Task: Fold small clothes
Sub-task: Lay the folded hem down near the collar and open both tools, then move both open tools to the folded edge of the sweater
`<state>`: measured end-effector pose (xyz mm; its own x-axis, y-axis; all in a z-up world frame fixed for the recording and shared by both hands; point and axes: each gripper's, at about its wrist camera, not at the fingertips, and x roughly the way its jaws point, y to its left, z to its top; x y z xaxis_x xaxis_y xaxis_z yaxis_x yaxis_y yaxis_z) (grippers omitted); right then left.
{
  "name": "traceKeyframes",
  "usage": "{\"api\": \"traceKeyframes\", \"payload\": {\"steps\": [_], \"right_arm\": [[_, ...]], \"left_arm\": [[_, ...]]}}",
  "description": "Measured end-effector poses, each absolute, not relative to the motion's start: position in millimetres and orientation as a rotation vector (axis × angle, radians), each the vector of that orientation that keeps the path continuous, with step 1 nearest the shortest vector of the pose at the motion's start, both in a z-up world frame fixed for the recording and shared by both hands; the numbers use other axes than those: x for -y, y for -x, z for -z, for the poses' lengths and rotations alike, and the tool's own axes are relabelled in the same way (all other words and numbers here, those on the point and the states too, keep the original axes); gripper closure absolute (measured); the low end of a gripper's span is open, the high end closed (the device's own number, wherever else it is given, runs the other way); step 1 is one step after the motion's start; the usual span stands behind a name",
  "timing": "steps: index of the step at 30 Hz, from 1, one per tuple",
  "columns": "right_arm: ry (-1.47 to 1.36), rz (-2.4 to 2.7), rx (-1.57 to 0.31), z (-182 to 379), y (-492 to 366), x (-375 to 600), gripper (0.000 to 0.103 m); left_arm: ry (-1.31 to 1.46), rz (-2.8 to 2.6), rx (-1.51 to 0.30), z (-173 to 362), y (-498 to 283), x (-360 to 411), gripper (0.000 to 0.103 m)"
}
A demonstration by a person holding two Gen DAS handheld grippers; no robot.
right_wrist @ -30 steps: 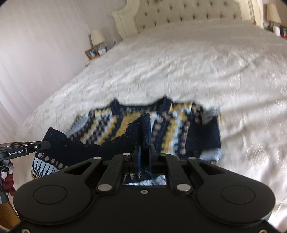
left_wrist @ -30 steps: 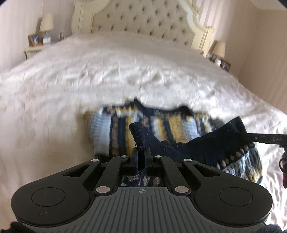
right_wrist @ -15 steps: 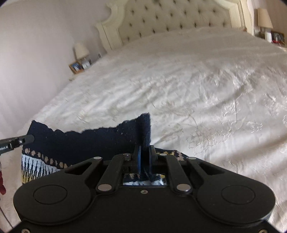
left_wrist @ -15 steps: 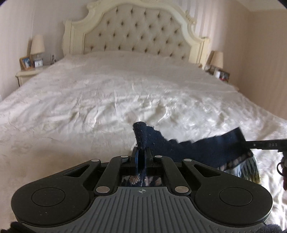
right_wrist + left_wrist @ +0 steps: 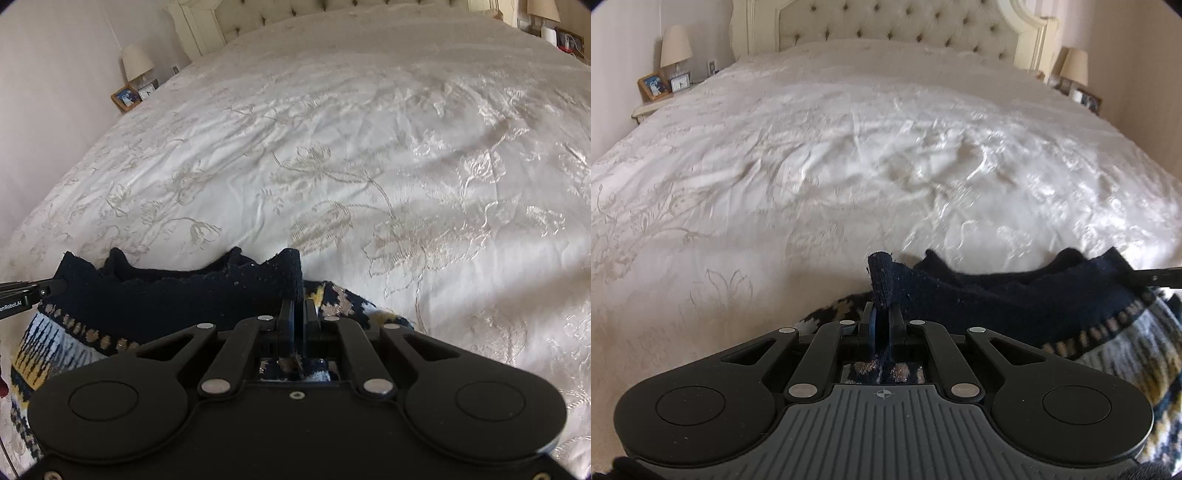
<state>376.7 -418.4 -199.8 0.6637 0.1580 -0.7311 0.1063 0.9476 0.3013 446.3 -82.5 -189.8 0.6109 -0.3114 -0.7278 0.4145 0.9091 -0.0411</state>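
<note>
I have both grippers clenched on the navy hem of the patterned sweater (image 5: 997, 295). The left gripper (image 5: 881, 314) pinches one corner, its jaws pressed tight on the knit; the right gripper (image 5: 298, 312) pinches the other corner the same way. The hem stretches between them, toward 3 o'clock in the left view and 9 o'clock in the right. The sweater's body hangs below onto the white bed (image 5: 369, 147).
</note>
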Motion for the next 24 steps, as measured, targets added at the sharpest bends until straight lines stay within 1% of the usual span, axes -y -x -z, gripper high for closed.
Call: {"api": "traceKeyframes", "payload": {"steps": [3,8,11,13,15,16,17,18,21,24], "right_arm": [[-0.328,-0.029,-0.854,202,-379,418,0.094],[-0.300,-0.017,-0.809,190,-384,419,0.094],[-0.291,-0.020,-0.830,194,-392,420,0.094],[-0.288,-0.006,-0.864,201,-397,419,0.094],[-0.303,0.013,-0.896,206,-398,421,0.082],[-0.311,0.029,-0.897,206,-397,422,0.077],[-0.308,0.043,-0.882,202,-394,422,0.065],[-0.299,0.051,-0.868,198,-391,423,0.058],[-0.283,0.070,-0.829,183,-381,423,0.058],[-0.300,0.064,-0.799,168,-364,420,0.058]], "left_arm": [[-0.135,0.404,-0.815,193,-451,84,0.097],[-0.134,0.397,-0.760,182,-455,89,0.097],[-0.160,0.384,-0.804,189,-465,92,0.097],[-0.188,0.364,-0.852,197,-471,94,0.095],[-0.188,0.350,-0.860,197,-470,91,0.095],[-0.178,0.347,-0.857,193,-469,88,0.095],[-0.179,0.338,-0.848,188,-466,87,0.095],[-0.185,0.333,-0.838,183,-463,86,0.095],[-0.198,0.330,-0.812,166,-451,84,0.095],[-0.152,0.355,-0.811,152,-435,83,0.095]]}}
